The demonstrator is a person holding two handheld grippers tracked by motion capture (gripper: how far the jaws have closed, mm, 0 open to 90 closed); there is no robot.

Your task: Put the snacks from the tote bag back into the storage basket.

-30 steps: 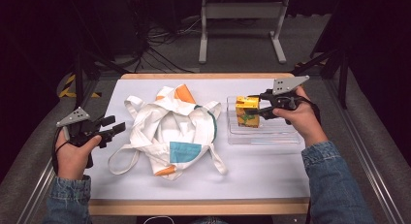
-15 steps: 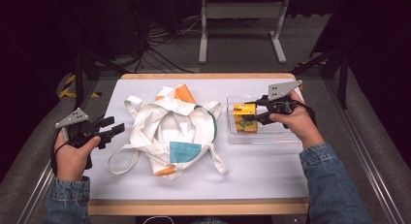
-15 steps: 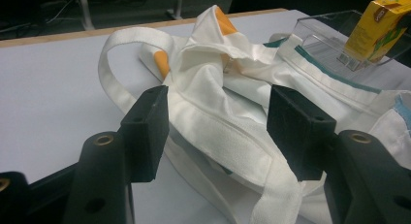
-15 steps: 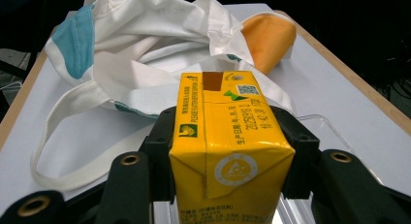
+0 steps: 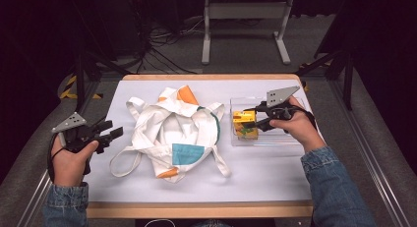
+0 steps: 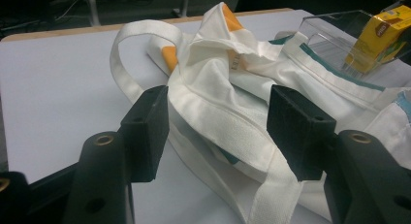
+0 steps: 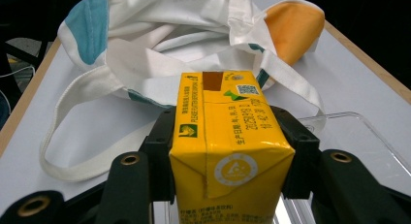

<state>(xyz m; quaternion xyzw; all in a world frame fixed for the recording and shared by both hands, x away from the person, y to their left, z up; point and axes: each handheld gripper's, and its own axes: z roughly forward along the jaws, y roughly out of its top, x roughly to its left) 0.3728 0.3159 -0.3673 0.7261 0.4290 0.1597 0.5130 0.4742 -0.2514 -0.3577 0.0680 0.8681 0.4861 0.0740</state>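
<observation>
**Carton gripped and lowered at the clear tray**

The white table (image 5: 275, 173) carries a crumpled white tote bag (image 5: 177, 133) at its middle, with orange and teal patches and loose straps. Near the right edge sits a clear plastic tray (image 5: 275, 138). The yellow drink carton (image 7: 228, 151) stands at the tray's left end, clamped between the fingers (image 7: 162, 151) of the right gripper (image 5: 252, 121), which press on both its sides. Against the pictures of a second ago, the right hand and carton have sunk slightly toward the tray floor, so the carton has probably not left the tray for the bag. The left gripper (image 6: 218, 132) waits by the left edge, fingers wide apart and empty, aimed at the bag's strap.
</observation>
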